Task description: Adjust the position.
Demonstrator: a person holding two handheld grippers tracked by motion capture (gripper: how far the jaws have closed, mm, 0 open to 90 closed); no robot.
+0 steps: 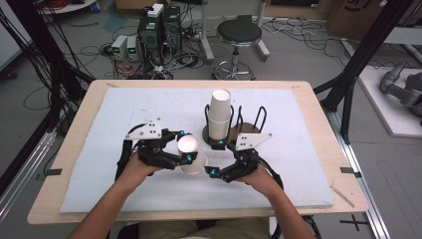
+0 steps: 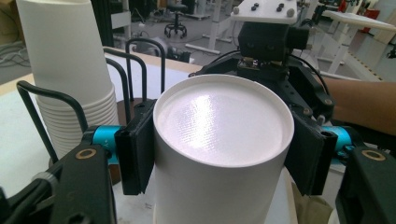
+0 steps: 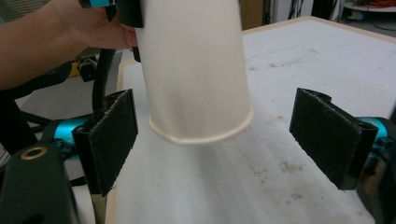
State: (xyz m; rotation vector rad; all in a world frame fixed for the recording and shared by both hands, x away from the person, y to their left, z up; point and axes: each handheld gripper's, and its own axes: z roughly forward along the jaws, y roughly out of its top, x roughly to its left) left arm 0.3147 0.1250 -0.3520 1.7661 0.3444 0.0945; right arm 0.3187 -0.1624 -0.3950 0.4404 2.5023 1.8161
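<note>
Fingers of the left gripper (image 1: 185, 146) clamp an upturned paper cup (image 1: 191, 155), so the right gripper (image 1: 221, 158), fingers wide, should close gently around its rim without crushing it.

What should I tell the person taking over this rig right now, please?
Left gripper: shut on a single white paper cup, held upside down above the mat, base up, rim toward the right gripper.
Right gripper: open, jaws on either side of the cup's rim, not touching it.
Stack of cups: upside down in the black wire holder at mid-table.
Done: one cup is apart from the stack.
Left: probably the right gripper closing on the cup; where it goes next is unclear.
</note>
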